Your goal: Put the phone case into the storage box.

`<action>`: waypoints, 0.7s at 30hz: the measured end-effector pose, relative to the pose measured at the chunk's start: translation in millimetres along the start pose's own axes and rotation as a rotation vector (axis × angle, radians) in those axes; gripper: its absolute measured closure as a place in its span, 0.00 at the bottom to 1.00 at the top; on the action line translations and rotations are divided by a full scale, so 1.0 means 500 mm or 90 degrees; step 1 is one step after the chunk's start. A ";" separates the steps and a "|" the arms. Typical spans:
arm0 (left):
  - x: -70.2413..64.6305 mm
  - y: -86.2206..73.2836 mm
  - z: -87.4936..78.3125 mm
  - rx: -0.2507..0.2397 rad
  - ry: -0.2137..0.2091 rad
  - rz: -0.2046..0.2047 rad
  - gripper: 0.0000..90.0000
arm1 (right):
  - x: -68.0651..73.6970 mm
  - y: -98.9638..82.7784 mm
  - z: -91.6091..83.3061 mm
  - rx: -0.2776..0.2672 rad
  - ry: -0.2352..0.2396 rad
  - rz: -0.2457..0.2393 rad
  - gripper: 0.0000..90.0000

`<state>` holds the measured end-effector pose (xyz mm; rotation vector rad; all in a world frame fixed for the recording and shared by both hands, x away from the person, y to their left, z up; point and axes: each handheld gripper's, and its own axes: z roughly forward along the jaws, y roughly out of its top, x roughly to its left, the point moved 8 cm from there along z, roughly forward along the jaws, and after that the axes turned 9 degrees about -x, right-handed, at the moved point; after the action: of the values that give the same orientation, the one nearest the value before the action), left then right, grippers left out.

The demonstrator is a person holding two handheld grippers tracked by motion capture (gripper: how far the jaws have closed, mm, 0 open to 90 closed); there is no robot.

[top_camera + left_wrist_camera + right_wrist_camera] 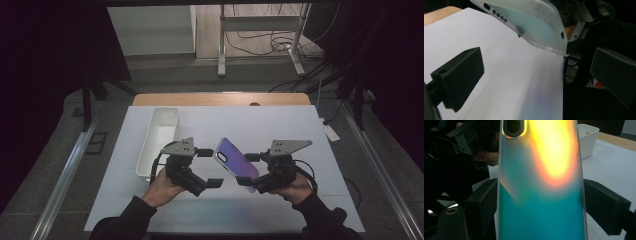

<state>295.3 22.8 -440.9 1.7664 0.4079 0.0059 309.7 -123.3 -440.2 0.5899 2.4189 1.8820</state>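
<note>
1. The right claw (254, 170) pinches an iridescent phone case (236, 158) by its lower end, both jaws pressed against its long edges; the case is lifted above the white table (280, 125), tilted, its free end toward 11 o'clock.
2. The left claw (210, 167), at 9 o'clock of the case, stands spread with nothing between its jaws, just beside the case and not touching it.
3. In the right gripper view the case's camera cutout (513, 127) sits at 12 o'clock.
4. A white bin (158, 139) rests on the table at 10 o'clock of the left claw.
</note>
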 end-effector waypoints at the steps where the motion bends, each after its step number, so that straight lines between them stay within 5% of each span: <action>1: -0.001 0.000 0.002 0.000 -0.002 0.000 0.00 | 0.001 0.000 0.001 0.000 0.002 -0.002 0.18; 16: -0.009 0.002 0.026 0.015 -0.027 0.009 0.01 | 0.011 0.000 0.007 0.000 0.013 -0.001 0.18; 21: -0.011 0.005 0.015 0.002 -0.038 0.014 0.16 | 0.012 0.000 0.007 0.000 0.016 0.001 0.18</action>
<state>292.5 13.7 -438.9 1.7702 0.3456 -0.0327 305.0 -118.3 -440.1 0.5719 2.4351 1.9008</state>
